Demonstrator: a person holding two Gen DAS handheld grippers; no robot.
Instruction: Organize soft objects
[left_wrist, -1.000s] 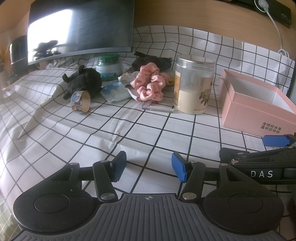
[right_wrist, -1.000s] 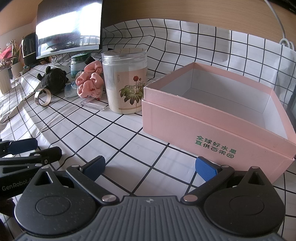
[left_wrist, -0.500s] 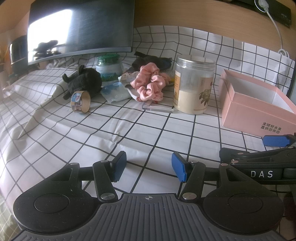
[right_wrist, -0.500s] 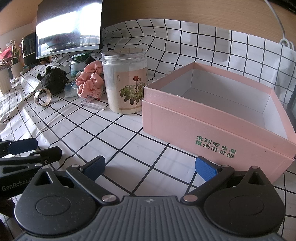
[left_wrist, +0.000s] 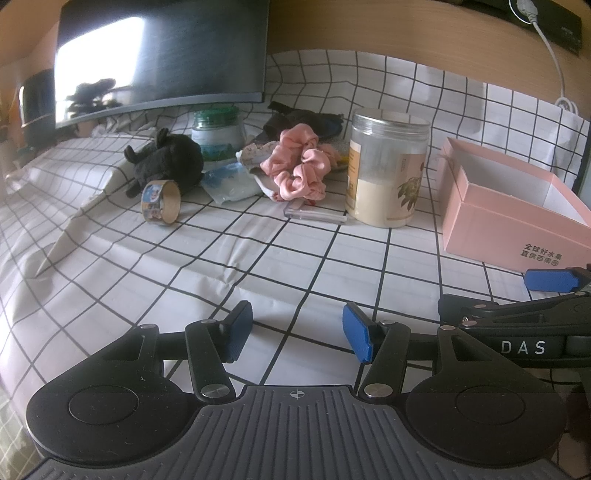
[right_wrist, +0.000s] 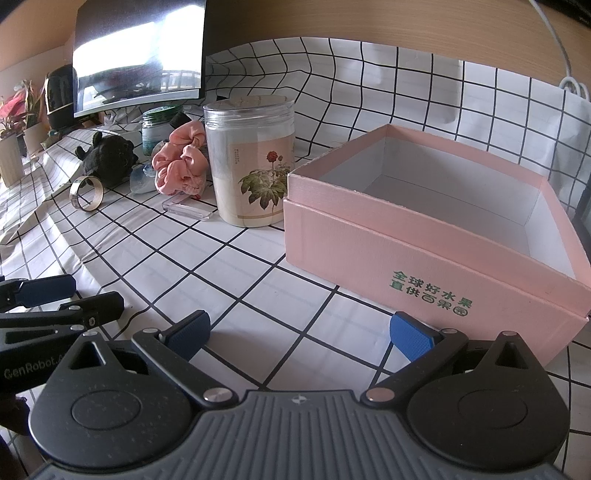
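The surface (left_wrist: 295, 258), under a grid-patterned cloth, carries everything. At the right stands an open pink box (right_wrist: 424, 236), bare inside, just ahead of the right tongs (right_wrist: 299, 334), which gape wide and hold nothing. The left tongs (left_wrist: 297, 332) are also spread, less widely, and empty, resting low near the front edge. The soft things lie in a cluster well ahead of the left tongs and slightly left: a black plush toy (left_wrist: 168, 164) and a pink scrunchie (left_wrist: 297, 168), its bunched length running roughly crosswise. The left tongs look nearer to both. A tall jar (left_wrist: 386, 170) stands between the scrunchie and the box, so a carry across probably must clear it. A tape roll (left_wrist: 161, 201) sits just in front of the toy, and a clear flat case (left_wrist: 316, 215) before the scrunchie.
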